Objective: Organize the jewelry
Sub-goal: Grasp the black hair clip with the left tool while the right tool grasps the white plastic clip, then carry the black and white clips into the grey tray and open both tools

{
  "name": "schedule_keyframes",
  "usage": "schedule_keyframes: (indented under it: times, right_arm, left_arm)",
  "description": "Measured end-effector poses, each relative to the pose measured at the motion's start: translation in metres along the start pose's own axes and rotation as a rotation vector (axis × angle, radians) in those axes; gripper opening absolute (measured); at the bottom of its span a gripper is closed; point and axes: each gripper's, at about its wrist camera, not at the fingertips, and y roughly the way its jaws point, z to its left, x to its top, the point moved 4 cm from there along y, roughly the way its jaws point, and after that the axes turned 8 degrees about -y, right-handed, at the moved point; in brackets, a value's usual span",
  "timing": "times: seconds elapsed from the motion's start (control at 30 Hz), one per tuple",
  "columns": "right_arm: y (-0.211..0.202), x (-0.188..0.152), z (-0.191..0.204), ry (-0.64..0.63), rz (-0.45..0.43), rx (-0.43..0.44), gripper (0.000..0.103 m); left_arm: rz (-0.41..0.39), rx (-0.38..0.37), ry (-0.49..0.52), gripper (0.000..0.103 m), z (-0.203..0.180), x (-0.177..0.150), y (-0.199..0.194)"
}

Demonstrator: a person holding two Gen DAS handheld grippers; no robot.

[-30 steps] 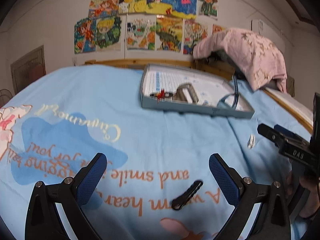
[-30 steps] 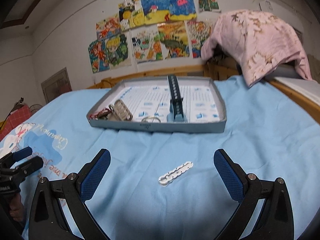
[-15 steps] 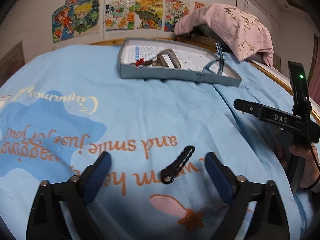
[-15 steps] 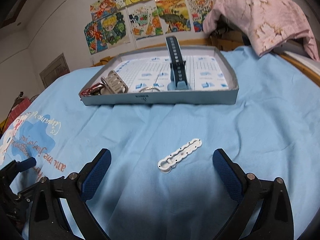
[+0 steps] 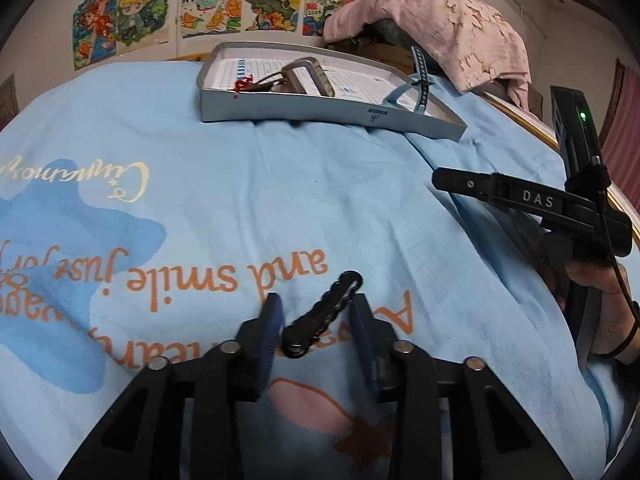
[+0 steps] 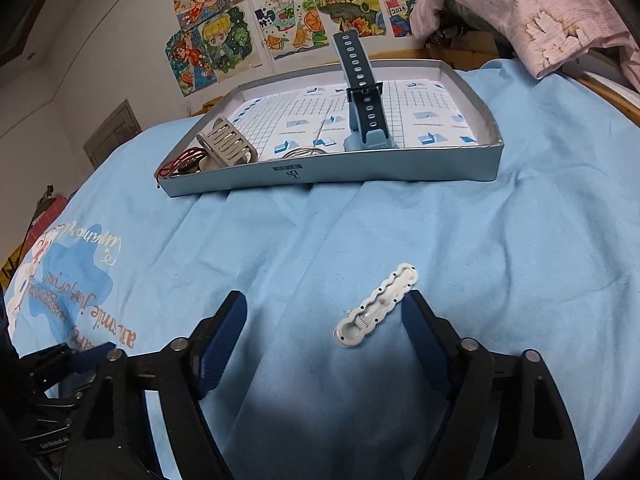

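Observation:
A black wavy hair clip [image 5: 320, 316] lies slanted on the blue bedsheet [image 5: 280, 184], between the blue pads [image 5: 268, 336] of my left gripper [image 5: 318, 316]. Its jaws are closing and stand almost against the clip's ends. A white wavy hair clip [image 6: 376, 306] lies on the sheet between the fingers of my right gripper [image 6: 324, 328]. Those jaws are closing too, still wide, with the right pad [image 6: 424, 336] near the clip's far end. The grey-blue tray [image 6: 320, 176] beyond holds an upright blue watch strap [image 6: 360, 80], a metal slotted piece [image 6: 226, 142] and a red cord [image 6: 176, 164].
In the left wrist view a hand [image 5: 600, 300] holds the right gripper's body at the right edge. A pink cloth [image 5: 440, 20] is draped over something behind the tray [image 5: 320, 108]. Drawings [image 6: 224, 44] hang on the wall. A wooden bed rail [image 6: 608, 96] borders the right side.
Both grippers sank and tilted down toward their clips. The left jaws went from wide open to narrow around the black clip. The right jaws narrowed a little around the white clip.

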Motion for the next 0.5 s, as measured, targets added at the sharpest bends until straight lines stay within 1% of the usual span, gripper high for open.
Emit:
schedule_keyframes:
  times: [0.03,0.07,0.1,0.17,0.2,0.23,0.27,0.3,0.37,0.43,0.5]
  right_arm:
    - [0.0,0.0,0.0,0.003,0.001,0.002,0.071]
    - [0.001,0.0,0.0,0.007,0.0,0.006,0.071]
    - [0.001,0.001,-0.001,0.012,-0.003,0.008,0.066]
    - [0.003,0.001,-0.001,0.019,-0.002,0.008,0.058]
    - [0.004,0.001,-0.001,0.023,0.001,0.005,0.053]
    - [0.005,0.001,-0.001,0.026,0.002,0.004,0.051]
    - [0.006,0.001,-0.001,0.027,0.004,0.003,0.046]
    - [0.006,0.001,-0.001,0.028,0.004,0.002,0.039]
    - [0.005,0.0,-0.001,0.03,0.007,0.001,0.03]
    - [0.005,0.0,0.001,0.027,0.01,-0.001,0.027]
    - [0.005,-0.001,0.004,0.02,0.018,0.003,0.021]
  left_arm:
    - [0.005,-0.008,0.004,0.027,-0.001,0.0,0.001]
    - [0.007,-0.015,0.005,0.023,-0.002,0.0,0.002]
    - [0.011,-0.026,0.007,0.019,-0.003,0.0,0.002]
    - [0.019,-0.043,0.012,0.014,-0.005,0.0,0.003]
    - [0.02,-0.043,0.016,0.014,-0.006,0.0,0.004]
    - [0.021,-0.046,0.017,0.014,-0.007,0.001,0.005]
    - [0.023,-0.052,0.017,0.014,-0.008,0.002,0.005]
    - [0.024,-0.057,0.015,0.014,-0.008,0.002,0.005]
    - [0.029,-0.073,0.004,0.014,-0.008,0.005,0.006]
    - [0.035,-0.091,-0.01,0.014,-0.009,0.008,0.009]
    - [0.041,-0.097,-0.019,0.014,-0.009,0.011,0.012]
